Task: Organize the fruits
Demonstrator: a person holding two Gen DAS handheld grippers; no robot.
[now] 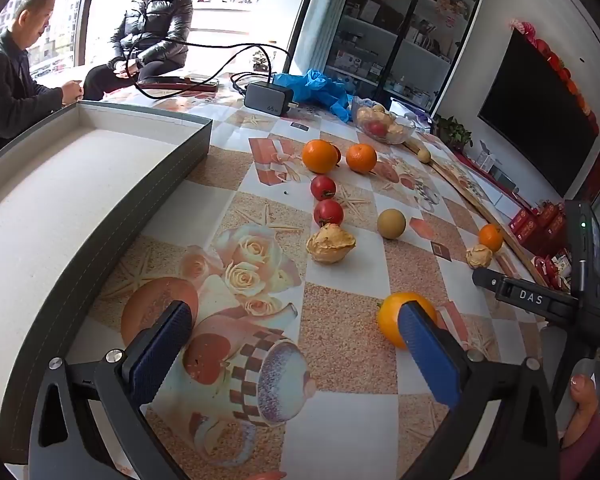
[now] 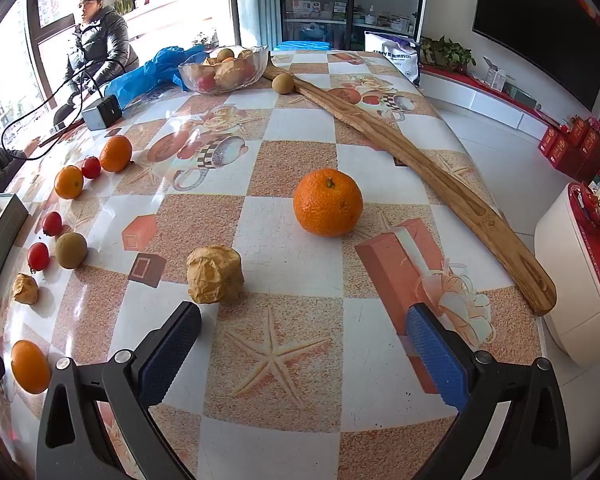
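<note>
Since the big orange (image 2: 327,202) sits alone mid-table, ahead of my spread, empty right gripper (image 2: 303,344), I judge it my next pick; my left gripper (image 1: 296,336), equally wide and empty, hovers beside the gray box (image 1: 100,184), likely the fruits' destination.

Tabletop (image 2: 292,128): checkered white and speckled tan-orange squares, printed with starfish, roses and gift boxes. Orange (image 2: 327,202): bright orange, dimpled skin. Paper-wrapped fruit (image 2: 214,274): crumpled tan. Tomatoes (image 1: 328,212): red. Tray (image 1: 100,184): grey walls, off-white interior. Tool pads (image 2: 436,356): textured blue on black arms.
</note>
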